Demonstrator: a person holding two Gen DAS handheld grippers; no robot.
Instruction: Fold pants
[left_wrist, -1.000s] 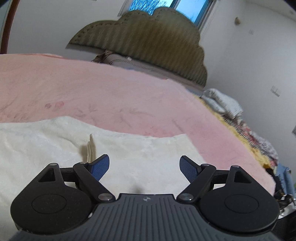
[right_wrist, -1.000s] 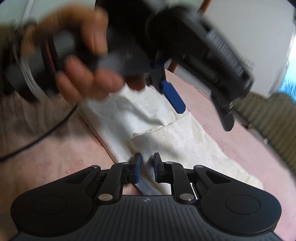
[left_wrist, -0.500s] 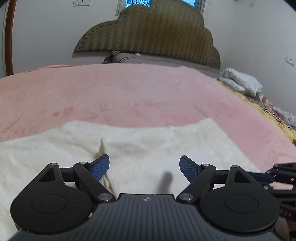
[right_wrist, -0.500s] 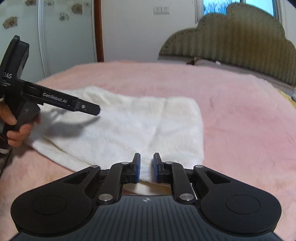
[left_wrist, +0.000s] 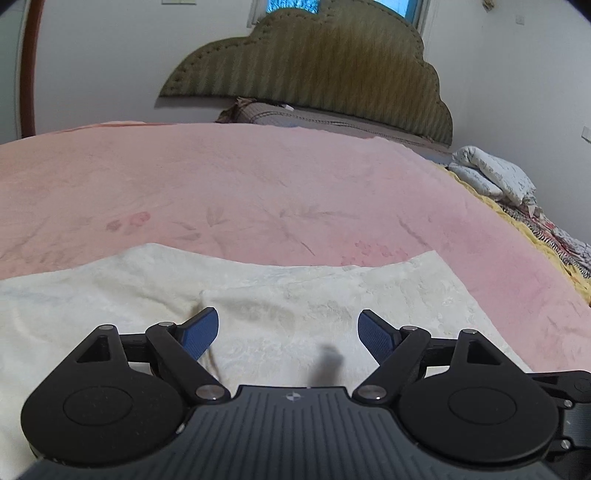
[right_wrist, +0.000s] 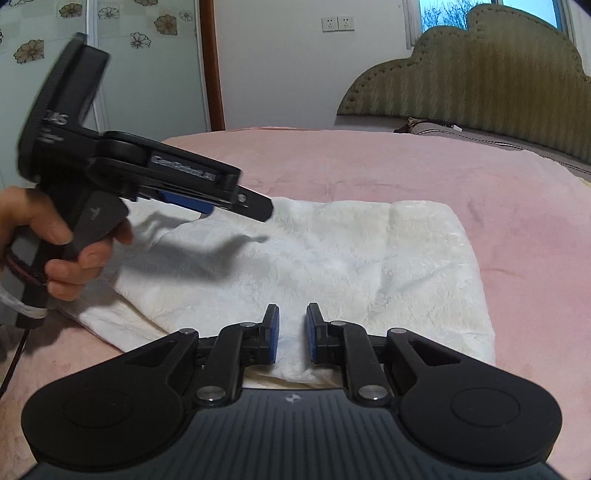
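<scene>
The cream-white fleece pants (left_wrist: 280, 295) lie folded flat on the pink bedspread (left_wrist: 258, 184); they also show in the right wrist view (right_wrist: 332, 266). My left gripper (left_wrist: 288, 332) is open and empty, low over the pants' near part. It shows from the side in the right wrist view (right_wrist: 221, 199), held above the pants' left end. My right gripper (right_wrist: 291, 336) hovers over the pants' near edge with its jaws close together, a narrow gap between them and no cloth in it.
An olive padded headboard (left_wrist: 314, 66) stands at the far end of the bed. Folded quilts (left_wrist: 491, 173) and patterned bedding lie along the bed's right side. A door with a brown frame (right_wrist: 212, 66) and flowered glass panels are to the left.
The left gripper has lifted and shifted over the pants. A raised fold of cloth by its left finger now lies flat. The right gripper has moved slightly closer; its jaws keep the same narrow gap.
</scene>
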